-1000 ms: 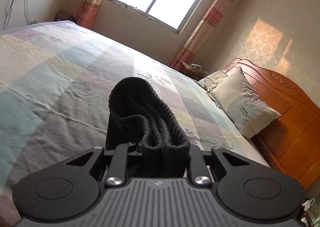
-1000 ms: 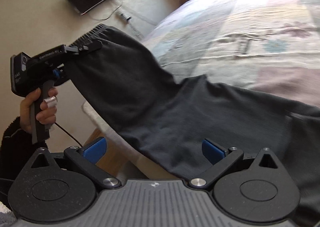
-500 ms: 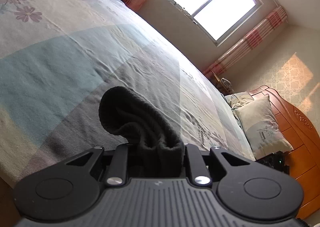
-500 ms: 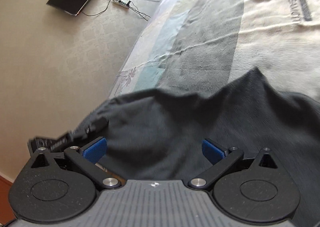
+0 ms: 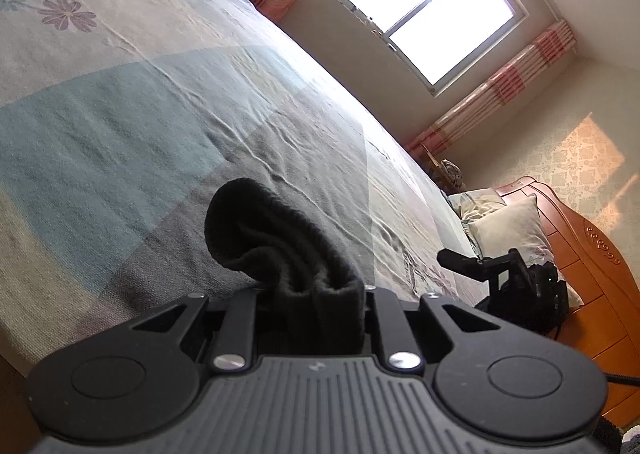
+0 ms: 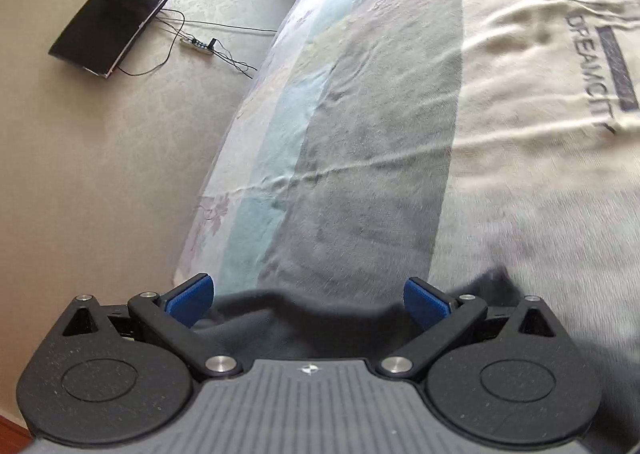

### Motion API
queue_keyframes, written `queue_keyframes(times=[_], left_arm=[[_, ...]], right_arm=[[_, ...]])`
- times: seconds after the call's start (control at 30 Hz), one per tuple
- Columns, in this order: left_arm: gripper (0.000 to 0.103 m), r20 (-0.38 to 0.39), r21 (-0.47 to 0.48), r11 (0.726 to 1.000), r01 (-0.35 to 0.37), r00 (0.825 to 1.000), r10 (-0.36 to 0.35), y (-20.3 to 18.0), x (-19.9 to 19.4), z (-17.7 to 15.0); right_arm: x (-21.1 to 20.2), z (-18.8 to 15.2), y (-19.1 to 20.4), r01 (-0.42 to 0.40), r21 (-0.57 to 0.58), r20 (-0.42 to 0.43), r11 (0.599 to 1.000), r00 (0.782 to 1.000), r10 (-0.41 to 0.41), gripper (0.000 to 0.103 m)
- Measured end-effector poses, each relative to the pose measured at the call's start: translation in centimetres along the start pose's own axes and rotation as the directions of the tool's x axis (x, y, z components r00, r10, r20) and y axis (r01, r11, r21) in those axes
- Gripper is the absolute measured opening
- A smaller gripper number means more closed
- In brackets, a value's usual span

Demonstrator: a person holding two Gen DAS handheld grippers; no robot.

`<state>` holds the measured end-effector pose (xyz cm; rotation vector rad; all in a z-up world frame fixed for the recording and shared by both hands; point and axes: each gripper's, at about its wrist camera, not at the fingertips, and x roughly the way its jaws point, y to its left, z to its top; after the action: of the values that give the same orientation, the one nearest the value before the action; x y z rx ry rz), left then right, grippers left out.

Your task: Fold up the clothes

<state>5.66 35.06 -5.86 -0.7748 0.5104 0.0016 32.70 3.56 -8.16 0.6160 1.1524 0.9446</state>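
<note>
The left gripper (image 5: 310, 294) clamps the dark garment's ribbed waistband (image 5: 276, 242) over the bed (image 5: 160, 126), the right gripper (image 6: 308, 300) gapes around loose cloth, which may bunch unevenly.

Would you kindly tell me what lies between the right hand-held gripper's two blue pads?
Dark garment fabric lies slack between the blue pads, untouched by them, in the right wrist view.
</note>
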Motion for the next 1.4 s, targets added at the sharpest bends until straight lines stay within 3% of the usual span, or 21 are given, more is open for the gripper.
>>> queue_keyframes(times=[0.07, 0.23, 0.43, 0.53, 0.63, 0.7, 0.77, 0.87, 1.0, 1.17, 1.27, 1.4], left_arm=[[0.016, -0.001, 0.017, 1.0, 0.007, 1.0, -0.007, -0.5, -0.1, 0.2], [0.016, 0.004, 0.041, 0.999, 0.021, 1.0, -0.021, -2.0, -0.3, 0.6], [0.016, -0.002, 0.076, 0.997, 0.033, 0.999, -0.033, -4.0, -0.5, 1.1], [0.016, -0.005, 0.105, 0.994, 0.034, 0.999, -0.033, -5.2, -0.5, 1.4], [0.016, -0.005, 0.122, 0.991, 0.045, 0.999, -0.045, -6.4, -0.6, 1.7], [0.016, -0.007, 0.133, 0.99, 0.056, 0.998, -0.056, -7.4, -0.7, 1.8], [0.016, -0.008, 0.147, 0.987, 0.069, 0.998, -0.068, -8.5, -0.8, 2.0], [0.016, -0.015, 0.182, 0.979, 0.089, 0.996, -0.088, -10.5, -1.0, 1.9], [0.016, -0.034, 0.231, 0.965, 0.127, 0.992, -0.122, -13.5, -0.7, 1.6], [0.016, -0.061, 0.279, 0.946, 0.167, 0.986, -0.157, -17.1, -0.2, 1.1], [0.016, -0.078, 0.304, 0.936, 0.18, 0.983, -0.164, -18.9, 0.3, 0.8], [0.016, -0.075, 0.3, 0.939, 0.17, 0.985, -0.155, -19.6, 0.3, 0.5]], right_arm=[[-0.8, -0.6, 0.2, 0.013, 0.016, -0.023, 1.0, 1.0, -0.013, 0.103], [0.6, -0.6, -0.2, 0.186, -0.035, 0.001, 0.982, 0.982, -0.186, 0.103], [0.3, 2.1, -1.2, 0.174, 0.061, 0.08, 0.983, 0.981, -0.179, 0.103], [-1.6, 1.3, -1.4, 0.069, 0.116, 0.055, 0.991, 0.996, -0.076, 0.103], [-1.3, 0.0, -1.1, 0.037, 0.106, 0.023, 0.994, 0.999, -0.04, 0.103], [-0.6, -0.1, -1.2, 0.125, 0.071, 0.02, 0.99, 0.992, -0.127, 0.103], [-1.0, 0.1, -1.6, 0.132, 0.101, 0.023, 0.986, 0.991, -0.135, 0.101], [-5.0, -0.4, -0.8, 0.064, 0.065, 0.054, 0.996, 0.996, -0.068, 0.101], [-12.6, -2.1, -0.3, 0.125, -0.027, 0.117, 0.992, 0.986, -0.121, 0.103], [-20.8, -5.3, -3.0, 0.182, 0.005, 0.19, 0.983, 0.965, -0.18, 0.103], [-23.2, -6.9, -4.4, 0.139, 0.04, 0.221, 0.99, 0.965, -0.144, 0.103], [-20.9, -6.9, -5.3, 0.004, 0.085, 0.184, 0.996, 0.983, -0.02, 0.103]])
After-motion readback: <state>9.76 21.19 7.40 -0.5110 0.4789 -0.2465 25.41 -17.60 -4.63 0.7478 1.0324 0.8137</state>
